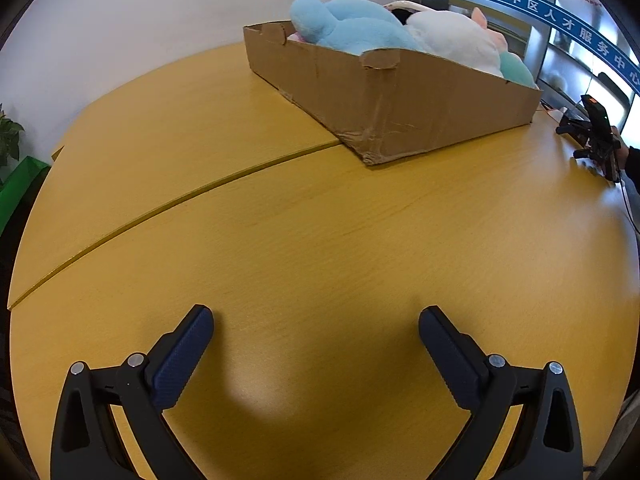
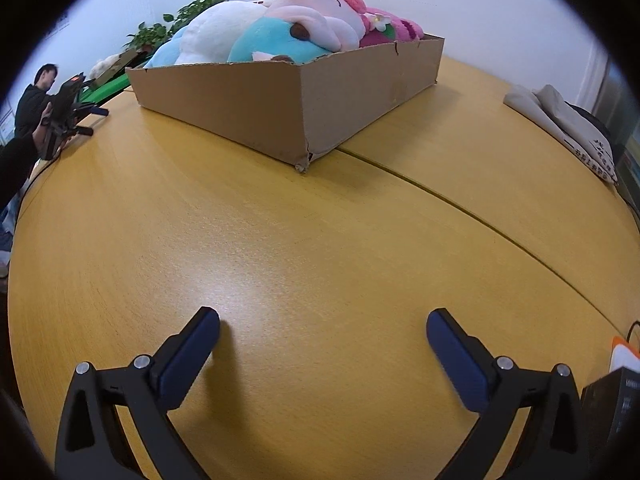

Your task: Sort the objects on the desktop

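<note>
Plush toys, blue, white and pink, lie heaped in the cardboard box, rising above its low walls; judged from this, the sorting is largely finished. Box and toys sit toward the far side of the yellow table, the box straddling the seam between two tabletop sections. Left gripper and right gripper hang on the near side of the box, both spread wide with nothing between the pads, tilted down over bare wood. Between grippers and box the surface is unobstructed. A folded cloth bag rests right of the box, near the table's edge; a potted plant stands behind it.
</note>
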Motion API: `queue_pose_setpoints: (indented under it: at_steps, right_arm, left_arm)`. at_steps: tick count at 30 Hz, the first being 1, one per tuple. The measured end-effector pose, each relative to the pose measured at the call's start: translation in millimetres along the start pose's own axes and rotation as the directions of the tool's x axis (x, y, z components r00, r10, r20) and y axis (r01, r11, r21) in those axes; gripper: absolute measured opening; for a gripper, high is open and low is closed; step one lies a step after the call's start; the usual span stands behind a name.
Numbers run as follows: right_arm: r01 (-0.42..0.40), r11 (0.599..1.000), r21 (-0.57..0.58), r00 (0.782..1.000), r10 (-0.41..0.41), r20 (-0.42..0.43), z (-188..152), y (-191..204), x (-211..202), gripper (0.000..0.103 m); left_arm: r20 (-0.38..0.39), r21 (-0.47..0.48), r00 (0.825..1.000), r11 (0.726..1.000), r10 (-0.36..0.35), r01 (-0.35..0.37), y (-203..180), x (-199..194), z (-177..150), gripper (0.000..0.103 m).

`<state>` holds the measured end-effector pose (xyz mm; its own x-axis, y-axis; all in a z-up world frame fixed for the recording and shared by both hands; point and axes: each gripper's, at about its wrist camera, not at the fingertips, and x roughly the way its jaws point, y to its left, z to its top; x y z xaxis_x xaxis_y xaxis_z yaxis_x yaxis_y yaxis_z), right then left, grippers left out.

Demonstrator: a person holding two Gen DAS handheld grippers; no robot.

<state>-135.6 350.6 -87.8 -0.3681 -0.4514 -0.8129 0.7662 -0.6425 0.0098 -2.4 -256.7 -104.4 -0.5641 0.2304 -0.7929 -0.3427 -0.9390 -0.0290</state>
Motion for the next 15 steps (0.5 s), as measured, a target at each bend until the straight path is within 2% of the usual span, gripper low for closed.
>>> queue_pose_setpoints:
  at_steps: [5, 15]
  right_arm:
    - [-0.014, 1.0, -0.01, 1.0, 0.014, -0.007, 9.8, -20.1, 1.8, 0.103]
    - [-0.012, 1.0, -0.017, 1.0, 0.012, 0.0, 10.5, -22.9, 2.9, 0.103]
  left_arm:
    - [-0.005, -0.029, 1.0, 0.999, 0.022, -0.023, 8.7, 2.7, 7.0, 0.103]
    - [-0.007, -0.033, 1.0, 0.999, 0.024, -0.025, 5.5, -12.9, -18.2, 0.103]
